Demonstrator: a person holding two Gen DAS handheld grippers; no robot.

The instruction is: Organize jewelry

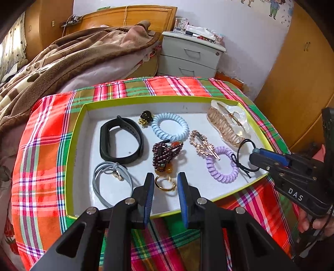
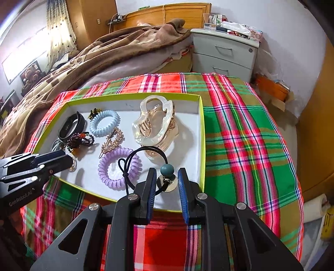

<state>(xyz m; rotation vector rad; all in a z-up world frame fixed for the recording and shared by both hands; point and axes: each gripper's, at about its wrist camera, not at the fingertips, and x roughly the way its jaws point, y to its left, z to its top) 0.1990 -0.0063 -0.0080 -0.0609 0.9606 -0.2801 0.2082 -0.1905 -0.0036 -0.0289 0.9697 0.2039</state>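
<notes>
On the plaid cloth (image 1: 48,133) my tray (image 1: 77,129) sits. My left gripper (image 1: 166,183) stands apart over a gold ring (image 1: 165,184); my right gripper (image 2: 167,179) stands apart around a black hair tie (image 2: 150,152).

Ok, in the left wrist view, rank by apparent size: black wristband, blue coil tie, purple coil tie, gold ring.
1. black wristband
2. blue coil tie and purple coil tie, look alike
3. gold ring, smallest though nearest

I see a plaid cloth (image 2: 240,129) in red, green and orange covering the surface. Behind it, a rumpled brown blanket (image 1: 68,54) on a bed with a wooden headboard (image 1: 133,16). Grey two-drawer nightstand (image 2: 227,54) beside the bed, its top cluttered, a clear glass (image 2: 209,20) there. Wooden wardrobe (image 1: 296,87) at right.
</notes>
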